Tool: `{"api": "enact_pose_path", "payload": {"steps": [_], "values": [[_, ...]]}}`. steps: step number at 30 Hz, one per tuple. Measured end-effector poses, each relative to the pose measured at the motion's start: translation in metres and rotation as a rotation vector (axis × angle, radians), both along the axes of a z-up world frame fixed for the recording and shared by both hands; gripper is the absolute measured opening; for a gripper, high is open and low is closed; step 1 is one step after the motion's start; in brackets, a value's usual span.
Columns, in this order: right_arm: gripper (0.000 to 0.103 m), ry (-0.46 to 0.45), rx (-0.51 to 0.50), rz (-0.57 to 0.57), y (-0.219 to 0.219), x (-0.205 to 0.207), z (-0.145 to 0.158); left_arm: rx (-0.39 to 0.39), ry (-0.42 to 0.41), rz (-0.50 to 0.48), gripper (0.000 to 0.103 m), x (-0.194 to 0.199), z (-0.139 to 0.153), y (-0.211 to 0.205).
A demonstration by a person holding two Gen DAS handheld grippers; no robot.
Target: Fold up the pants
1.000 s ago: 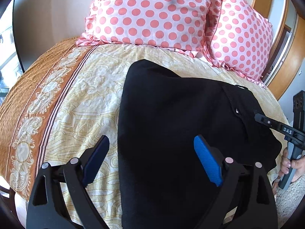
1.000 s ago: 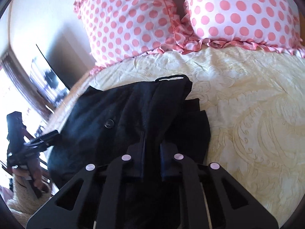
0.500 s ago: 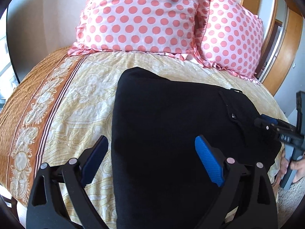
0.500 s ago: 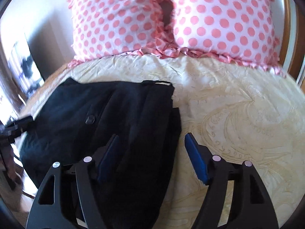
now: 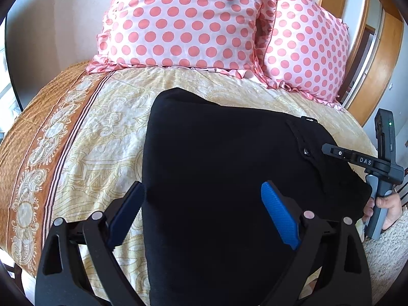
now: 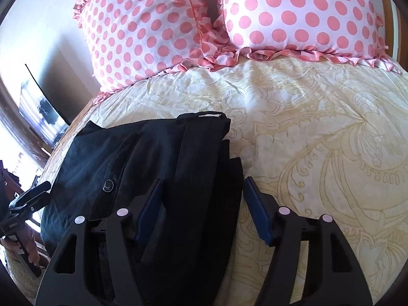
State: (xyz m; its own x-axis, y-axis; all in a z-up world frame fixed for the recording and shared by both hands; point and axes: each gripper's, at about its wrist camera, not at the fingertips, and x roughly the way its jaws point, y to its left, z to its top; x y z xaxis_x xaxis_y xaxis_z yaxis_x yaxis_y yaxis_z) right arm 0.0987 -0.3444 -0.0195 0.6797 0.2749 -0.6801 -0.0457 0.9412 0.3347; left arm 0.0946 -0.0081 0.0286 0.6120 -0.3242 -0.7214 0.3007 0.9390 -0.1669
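Black pants [image 5: 224, 168] lie folded flat on the yellow patterned bedspread [image 5: 107, 132]. In the left wrist view my left gripper [image 5: 201, 214] is open, its blue pads straddling the pants' left edge and near part. In the right wrist view the pants [image 6: 163, 158] show the waistband and a button [image 6: 107, 185]. My right gripper [image 6: 204, 211] is open over the pants' right edge, with one pad over the cloth and one over the bedspread [image 6: 318, 140]. The right gripper's side also shows in the left wrist view [image 5: 357, 160], by the waistband.
Two pink polka-dot pillows [image 5: 183, 20] [image 5: 306, 53] stand at the head of the bed. An orange border [image 5: 28, 158] runs along the bedspread's left side. A wooden headboard and door frame [image 5: 374, 51] are at the right. A television [image 6: 40, 107] is at the left.
My right gripper was shut on the pants' fold a second ago and has opened and let it go. The left gripper stayed open and barely shifted.
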Motion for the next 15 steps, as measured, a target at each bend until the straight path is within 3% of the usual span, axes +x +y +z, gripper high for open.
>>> {"api": "enact_pose_path", "payload": {"steps": [1, 2, 5, 7, 9, 11, 15], "values": [[0.052, -0.009, -0.007, 0.013, 0.002, -0.002, 0.001, 0.0, 0.001, 0.002, 0.093, 0.0, 0.0, 0.001], [0.039, -0.022, -0.01, 0.034, 0.005, -0.004, 0.002, -0.004, 0.004, 0.006, 0.093, 0.0, -0.001, 0.002], [0.036, -0.049, -0.067, 0.055, 0.017, -0.01, 0.006, -0.007, 0.007, 0.015, 0.093, 0.001, -0.001, 0.004], [0.04, -0.032, -0.069, 0.043, 0.016, -0.006, 0.005, -0.005, 0.01, 0.014, 0.093, 0.002, -0.002, 0.004], [0.057, -0.013, -0.039, 0.031, 0.01, -0.003, 0.003, -0.003, 0.007, 0.014, 0.093, 0.001, -0.002, 0.005], [0.058, 0.006, -0.026, 0.014, 0.005, 0.001, -0.001, -0.001, 0.005, 0.015, 0.093, 0.002, -0.002, 0.006], [0.025, -0.031, 0.002, 0.054, 0.008, -0.006, 0.002, -0.014, 0.012, 0.016, 0.092, 0.009, -0.002, 0.01]]}}
